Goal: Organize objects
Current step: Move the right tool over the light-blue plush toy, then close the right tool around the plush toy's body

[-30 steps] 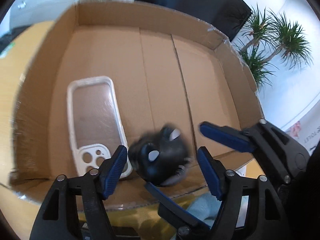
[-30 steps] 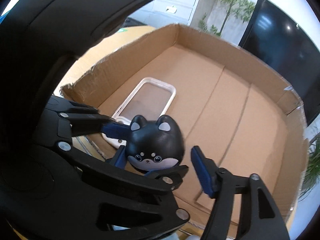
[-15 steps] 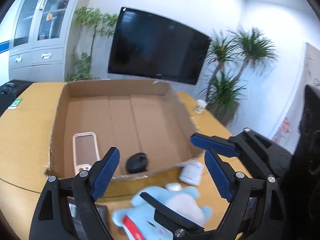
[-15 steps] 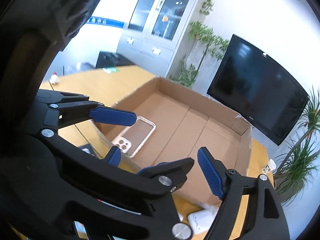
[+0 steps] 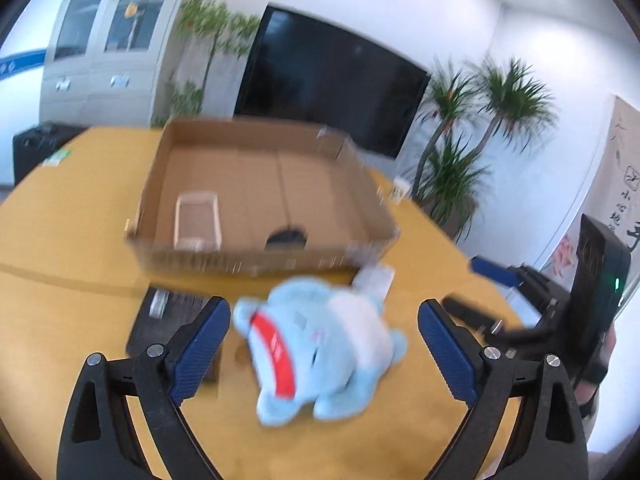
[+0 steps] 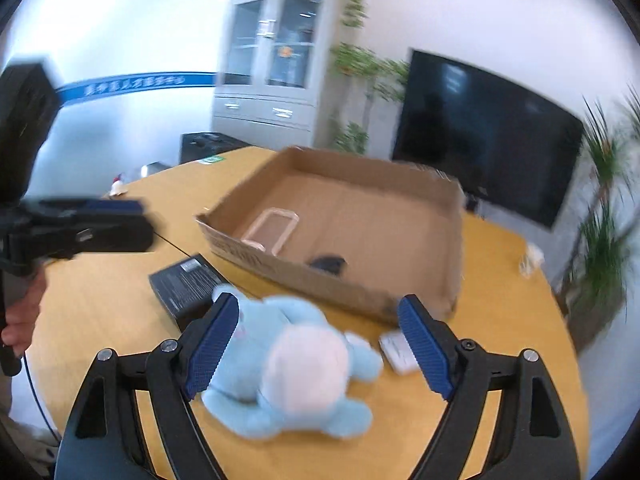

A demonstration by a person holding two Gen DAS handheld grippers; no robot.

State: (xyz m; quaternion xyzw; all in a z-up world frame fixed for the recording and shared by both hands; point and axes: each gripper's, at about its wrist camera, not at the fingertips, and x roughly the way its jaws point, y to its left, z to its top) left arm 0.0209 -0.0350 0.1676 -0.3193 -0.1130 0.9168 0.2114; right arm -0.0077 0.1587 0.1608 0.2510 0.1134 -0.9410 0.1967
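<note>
A shallow cardboard box [image 5: 256, 258] [image 6: 304, 276] sits on the yellow table. Inside lie a white phone case [image 5: 198, 220] [image 6: 272, 230] and a black cat toy [image 5: 288, 237] [image 6: 328, 263]. A light blue plush [image 5: 320, 344] [image 6: 292, 364] lies on the table in front of the box. My left gripper [image 5: 324, 352] is open and empty above the plush. My right gripper [image 6: 318, 344] is open and empty above it too. The right gripper also shows at the right edge of the left wrist view [image 5: 516, 280], and the left gripper shows at the left of the right wrist view [image 6: 80, 228].
A black flat box [image 5: 168, 320] [image 6: 188, 284] lies left of the plush. A small white box [image 5: 374, 280] [image 6: 400, 350] lies by the cardboard box's near right corner. A small white item [image 5: 400, 192] [image 6: 530, 258] sits at the table's far right. Potted plants [image 5: 472, 152] stand beyond.
The black cat toy was let go in the box. Both grippers have drawn back and up from the box and now hang over the blue plush.
</note>
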